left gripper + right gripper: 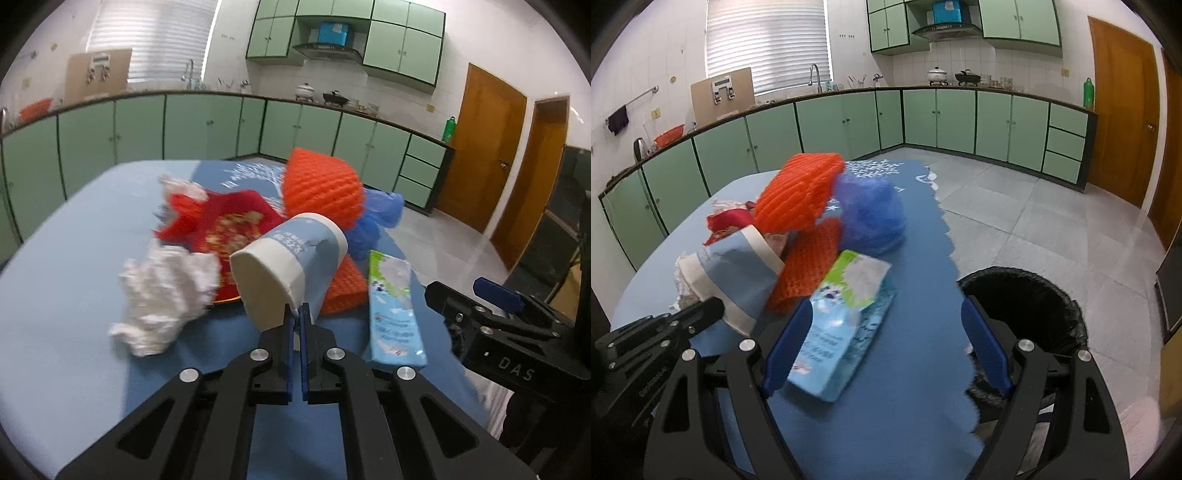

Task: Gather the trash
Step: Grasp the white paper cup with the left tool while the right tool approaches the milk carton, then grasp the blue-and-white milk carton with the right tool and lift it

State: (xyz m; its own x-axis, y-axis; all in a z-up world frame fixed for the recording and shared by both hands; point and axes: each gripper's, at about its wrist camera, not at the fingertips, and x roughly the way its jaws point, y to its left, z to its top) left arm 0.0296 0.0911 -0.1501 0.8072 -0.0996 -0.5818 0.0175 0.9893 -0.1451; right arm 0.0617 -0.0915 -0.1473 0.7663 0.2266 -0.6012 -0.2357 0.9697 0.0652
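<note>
The left gripper pinches the rim of the paper cup, tilted over the table; the right gripper stands wide, empty, above the milk carton. By my judgement collecting has barely begun: tissue, orange nets and blue bag remain, and the bin lies near right

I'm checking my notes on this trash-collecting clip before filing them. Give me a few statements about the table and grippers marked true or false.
1. The left gripper is shut on the rim of the paper cup. True.
2. The right gripper is clamped on the blue carton. False: its jaws stand wide open, with the carton lying on the table between them.
3. A black-lined bin stands beside the table edge. True.
4. The paper cup stands upright. False: it is tipped on its side.
5. The crumpled white tissue is already in the bin. False: it lies on the table.
</note>
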